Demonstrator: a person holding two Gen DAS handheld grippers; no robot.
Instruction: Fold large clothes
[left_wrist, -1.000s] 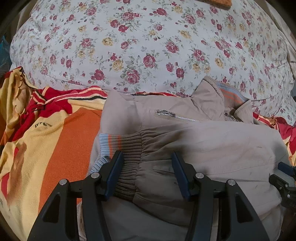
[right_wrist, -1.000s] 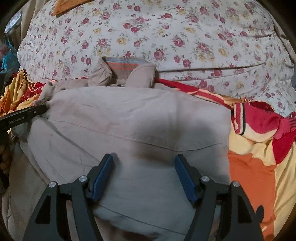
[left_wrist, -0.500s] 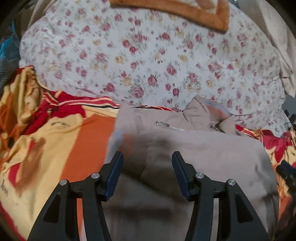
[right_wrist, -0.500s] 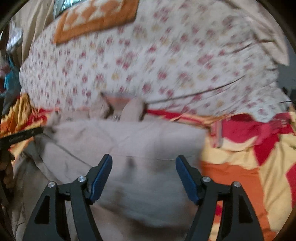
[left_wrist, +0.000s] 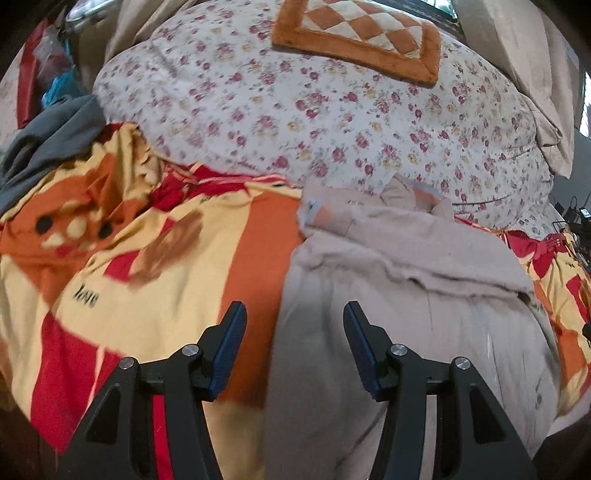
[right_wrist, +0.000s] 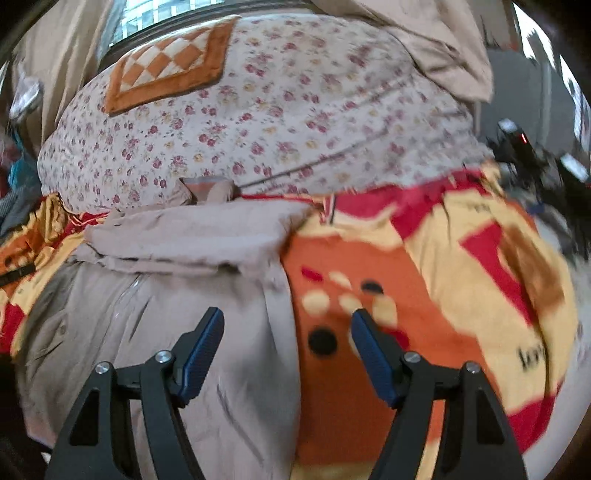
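Both jaws are standing apart and gripping nothing: the left hand-held gripper (left_wrist: 293, 343) and the right hand-held gripper (right_wrist: 287, 341) are hovering over the beige jacket (left_wrist: 406, 295), lying half-folded on the patterned blanket (left_wrist: 129, 295) (soft, floppy, fairly thick, probably); its hem corners are looking like the best hold.

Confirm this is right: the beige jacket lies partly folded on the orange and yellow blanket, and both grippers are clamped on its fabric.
Not quite. The beige jacket does lie partly folded on the orange and yellow blanket, but neither gripper is clamped on it. The left wrist view shows the left gripper open above the cloth, and the right wrist view shows the right gripper open too.
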